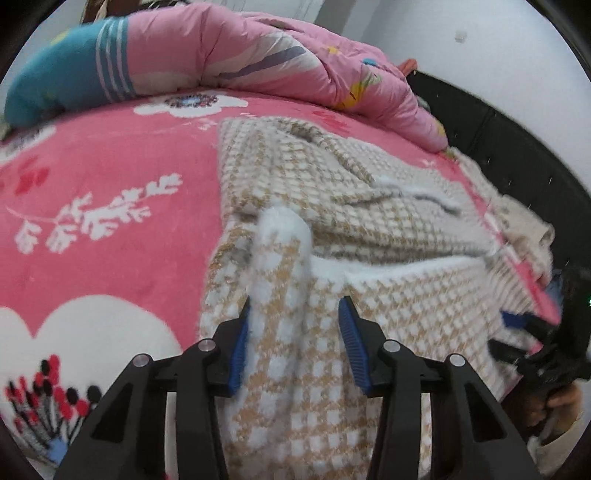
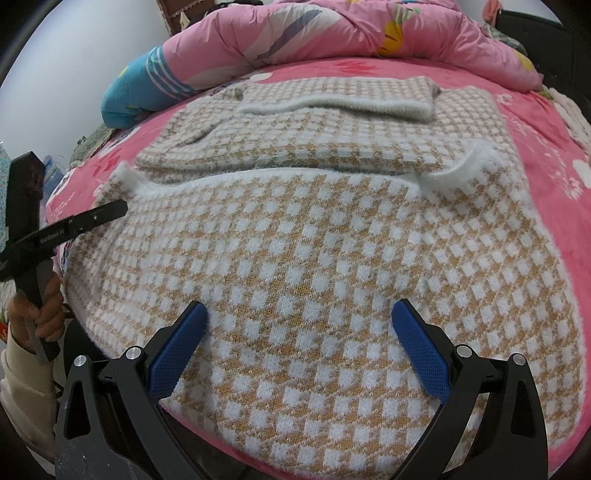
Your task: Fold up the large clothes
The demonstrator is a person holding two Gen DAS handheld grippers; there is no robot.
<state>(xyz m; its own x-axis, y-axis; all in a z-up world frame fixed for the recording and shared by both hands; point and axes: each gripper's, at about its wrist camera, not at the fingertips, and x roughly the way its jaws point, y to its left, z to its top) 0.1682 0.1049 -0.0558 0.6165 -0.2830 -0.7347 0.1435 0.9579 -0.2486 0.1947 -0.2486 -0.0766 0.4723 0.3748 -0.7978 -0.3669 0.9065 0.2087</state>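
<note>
Both grippers were built from black plastic w/ cut-out linkage arms. Round silver screws were set at the pivots. Left gripper [image 1: 293,345] was fitted w/ ribbed blue pads [image 1: 238,354]; right gripper [image 2: 299,349] w/ mesh-textured blue pads [image 2: 421,350]. Small white lettering was seen on a black bar. Cream sleeve [image 2: 24,391] and bare skin of left hand [image 2: 35,314] were visible.

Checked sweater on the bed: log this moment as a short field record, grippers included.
garment: checked sweater, tan and white, partly folded, white fuzzy trim showing
surface: pink floral blanket
behind it: pink quilt bunched at the far edge
left gripper: jaws apart, a raised ridge of the sweater between them, not clamped
right gripper: open, over the near panel
</note>
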